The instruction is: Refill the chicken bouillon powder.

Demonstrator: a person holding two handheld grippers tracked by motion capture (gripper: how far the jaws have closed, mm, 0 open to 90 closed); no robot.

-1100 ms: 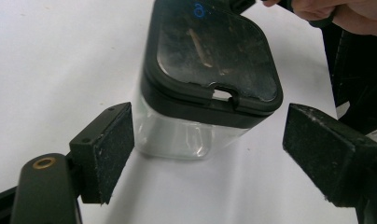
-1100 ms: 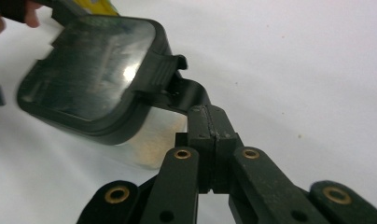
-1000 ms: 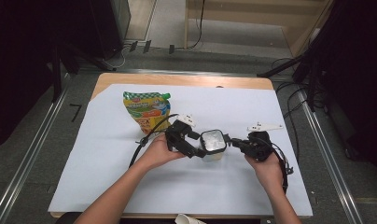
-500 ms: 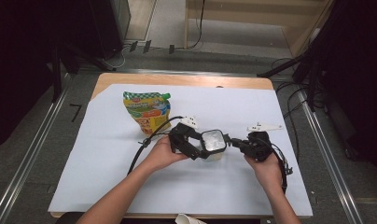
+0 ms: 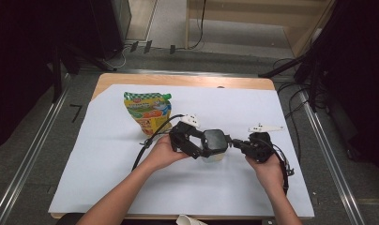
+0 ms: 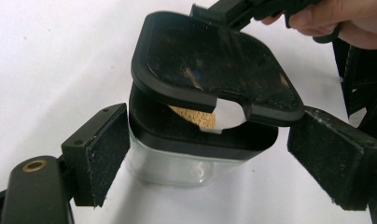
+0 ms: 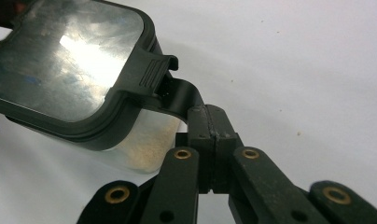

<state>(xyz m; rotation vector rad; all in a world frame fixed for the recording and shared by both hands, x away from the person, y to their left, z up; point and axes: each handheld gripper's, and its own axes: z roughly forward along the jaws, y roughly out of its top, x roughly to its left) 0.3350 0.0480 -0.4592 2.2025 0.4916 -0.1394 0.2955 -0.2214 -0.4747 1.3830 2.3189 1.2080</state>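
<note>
The clear box (image 5: 212,154) sits near the middle of the worktop (image 5: 108,187), a bit to the near side. The left gripper (image 6: 210,163) has its jaws wide open on both sides of the box, not squeezing it, likely to keep it from sliding. The right gripper (image 7: 210,126) has its jaws shut tight on the black lid's (image 6: 210,60) tab, tipping the lid up. There is lots of bare room all around. Farther back on the left stands a snack bag (image 5: 147,108), well apart.

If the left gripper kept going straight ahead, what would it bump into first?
Probably the clear container right between its open pads. The black lid, tilted up by the right gripper, hangs just above, so it might get hit too.
</note>
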